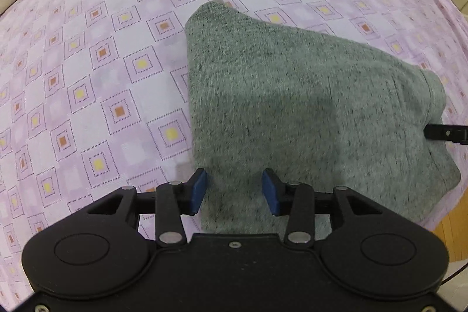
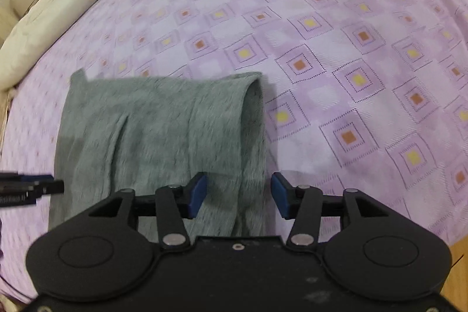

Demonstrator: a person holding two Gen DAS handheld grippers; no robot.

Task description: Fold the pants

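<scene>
nearest, the left gripper (image 1: 234,190) is spread, holding nothing, over the near edge of the grey pants (image 1: 292,107), which run ahead and rightward from it. the right gripper (image 2: 239,195) is likewise spread, straddling the pants' right folded edge; both seem equally near. beyond lies the checked bedsheet (image 2: 351,48). the pants' near end is hidden under the tongs, and blur obscures layers.
</scene>
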